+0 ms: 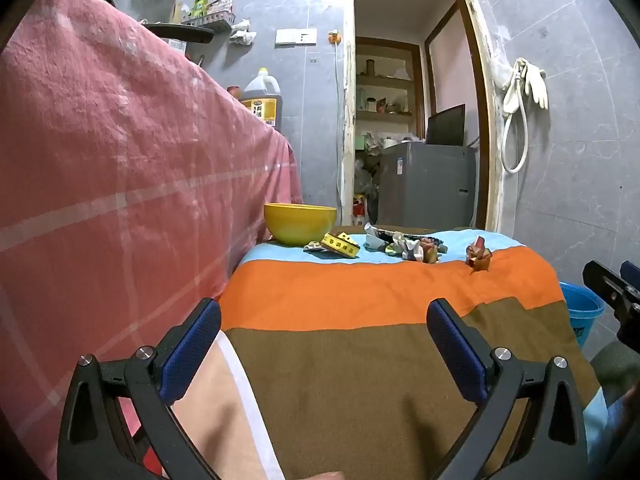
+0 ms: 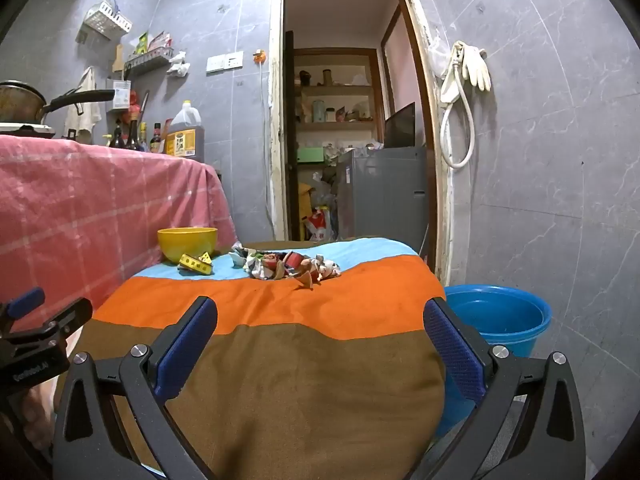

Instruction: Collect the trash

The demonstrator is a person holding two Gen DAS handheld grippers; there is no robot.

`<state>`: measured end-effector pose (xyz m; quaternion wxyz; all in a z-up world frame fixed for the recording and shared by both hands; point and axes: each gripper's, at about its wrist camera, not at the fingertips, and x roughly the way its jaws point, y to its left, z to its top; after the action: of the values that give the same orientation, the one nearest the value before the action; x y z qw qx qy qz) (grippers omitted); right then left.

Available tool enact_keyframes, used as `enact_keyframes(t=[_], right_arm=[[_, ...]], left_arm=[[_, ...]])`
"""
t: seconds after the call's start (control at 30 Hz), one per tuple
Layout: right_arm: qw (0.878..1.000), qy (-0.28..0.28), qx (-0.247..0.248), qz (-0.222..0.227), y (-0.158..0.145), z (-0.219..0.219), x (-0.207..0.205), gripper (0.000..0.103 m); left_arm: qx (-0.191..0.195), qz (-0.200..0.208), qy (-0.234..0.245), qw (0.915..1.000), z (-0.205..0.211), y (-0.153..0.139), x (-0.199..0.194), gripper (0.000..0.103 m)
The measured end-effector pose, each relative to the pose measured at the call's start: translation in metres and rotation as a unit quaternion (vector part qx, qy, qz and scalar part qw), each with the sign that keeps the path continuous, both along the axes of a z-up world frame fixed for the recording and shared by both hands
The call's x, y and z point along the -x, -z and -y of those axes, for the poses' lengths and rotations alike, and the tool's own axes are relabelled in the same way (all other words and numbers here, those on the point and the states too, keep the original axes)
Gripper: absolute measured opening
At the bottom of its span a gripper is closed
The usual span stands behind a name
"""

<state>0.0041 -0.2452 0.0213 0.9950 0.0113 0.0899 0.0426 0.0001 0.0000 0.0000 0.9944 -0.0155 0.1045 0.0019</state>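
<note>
Hovering low over the near, brown end of a striped cloth [image 2: 280, 380], both of my grippers stand wide and hold nothing: the left gripper [image 1: 324, 344] and the right gripper [image 2: 320, 340] each frame bare fabric between their blue pads. The trash waits well ahead at the far, pale-blue end: a crumpled heap of wrappers [image 2: 288, 266] in the middle, one loose reddish scrap [image 1: 478, 257] apart on the orange stripe, and a flattened yellow carton [image 1: 340, 245] just beside a yellow bowl [image 1: 300, 222]. A blue bucket [image 2: 500, 316] sits on the floor off the cloth's right edge, and I judge it the likelier bin, though the bowl could serve. Nothing has been collected yet, as far as these views show. To start well, I would send the right gripper to the loose scrap first, since it lies clear of the heap, keeping the jaws wide until the pads straddle it, then closing gently so the light paper does not skid or drag the cloth. I would hold the left back to avoid crossing.
</note>
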Motion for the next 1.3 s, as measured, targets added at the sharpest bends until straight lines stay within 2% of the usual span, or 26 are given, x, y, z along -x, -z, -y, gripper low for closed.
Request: enact_keyframes(t=[1.3], right_arm=[[1.000, 0.000, -0.001, -0.002, 0.0006, 0.0000, -0.0004, 0.103]], left_arm=[[0.004, 0.000, 0.002, 1.0000, -0.0015, 0.0027, -0.0016, 0.101]])
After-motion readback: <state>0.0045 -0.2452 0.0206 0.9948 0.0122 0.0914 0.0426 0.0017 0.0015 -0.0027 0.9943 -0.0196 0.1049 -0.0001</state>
